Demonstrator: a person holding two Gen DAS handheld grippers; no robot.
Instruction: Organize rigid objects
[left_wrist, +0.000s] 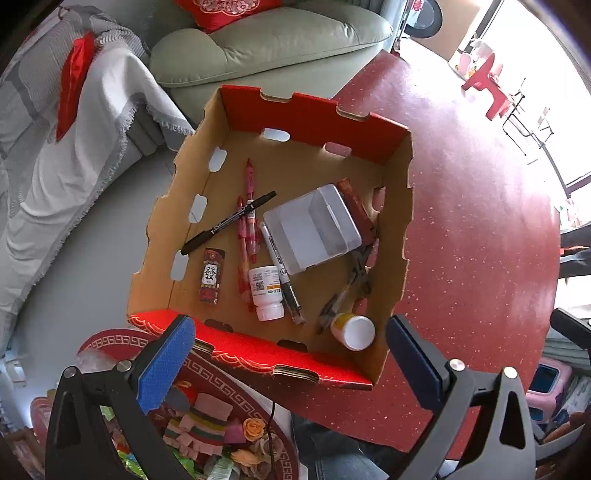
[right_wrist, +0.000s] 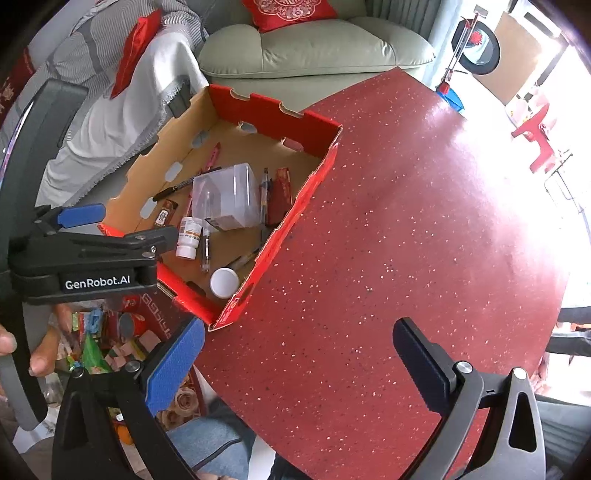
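A red-and-brown cardboard box (left_wrist: 306, 107) stands on the left part of the round red table (left_wrist: 480, 221). In it lie a clear plastic container (left_wrist: 314, 230), a black marker (left_wrist: 229, 221), red pens (left_wrist: 250, 206), a white pill bottle (left_wrist: 267, 293), a yellow bottle with a white cap (left_wrist: 354, 332), pliers (left_wrist: 351, 284), a small red packet (left_wrist: 209, 275) and a red flat box (left_wrist: 356, 206). My left gripper (left_wrist: 291, 363) is open and empty above the box's near wall. My right gripper (right_wrist: 299, 367) is open and empty over the bare table, right of the box (right_wrist: 317, 177). The left gripper (right_wrist: 92, 236) shows in the right wrist view.
A green sofa (left_wrist: 273, 40) with a red cushion and a grey-white blanket (left_wrist: 74, 147) lie beyond the table. A red round tray (left_wrist: 207, 417) of sweets and small items sits below the table's near left edge. A red stool (right_wrist: 535, 136) stands far right.
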